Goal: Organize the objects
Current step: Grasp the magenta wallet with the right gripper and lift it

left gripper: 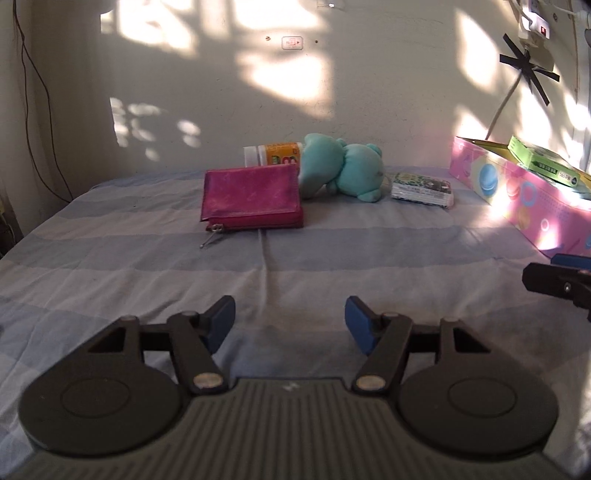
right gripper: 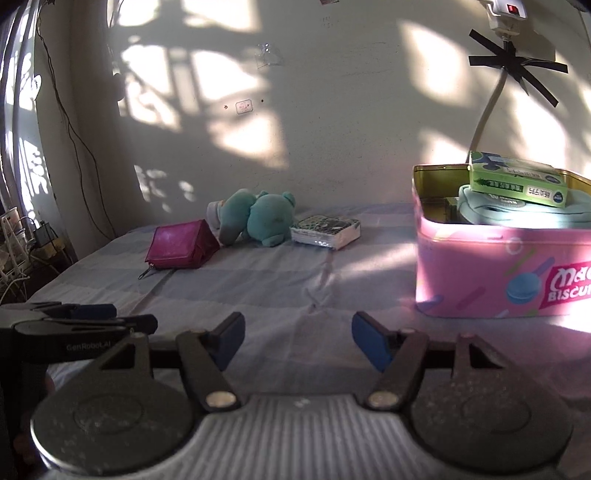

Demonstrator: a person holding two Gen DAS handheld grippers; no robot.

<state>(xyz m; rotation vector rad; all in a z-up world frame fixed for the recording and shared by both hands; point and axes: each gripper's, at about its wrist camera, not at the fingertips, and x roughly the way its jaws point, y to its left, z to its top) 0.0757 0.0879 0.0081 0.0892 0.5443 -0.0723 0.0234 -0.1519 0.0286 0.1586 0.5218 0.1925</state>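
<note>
A magenta zip wallet (left gripper: 252,197) (right gripper: 181,244) lies on the striped bed sheet. Behind it lie a teal plush bear (left gripper: 341,166) (right gripper: 258,216) and an orange-labelled bottle (left gripper: 271,153) on its side. A small patterned tissue pack (left gripper: 422,189) (right gripper: 325,229) lies right of the bear. A pink biscuit tin (left gripper: 517,184) (right gripper: 491,269) at the right holds a green box (right gripper: 517,182) on light blue cloth. My left gripper (left gripper: 290,323) is open and empty, well short of the wallet. My right gripper (right gripper: 298,341) is open and empty, left of the tin.
The bed sheet (left gripper: 295,258) runs back to a cream wall. Cables and a power strip (right gripper: 504,9) hang on the wall above the tin. Clutter and wires (right gripper: 22,236) stand off the bed's left edge. The right gripper's tip shows at the left wrist view's right edge (left gripper: 561,277).
</note>
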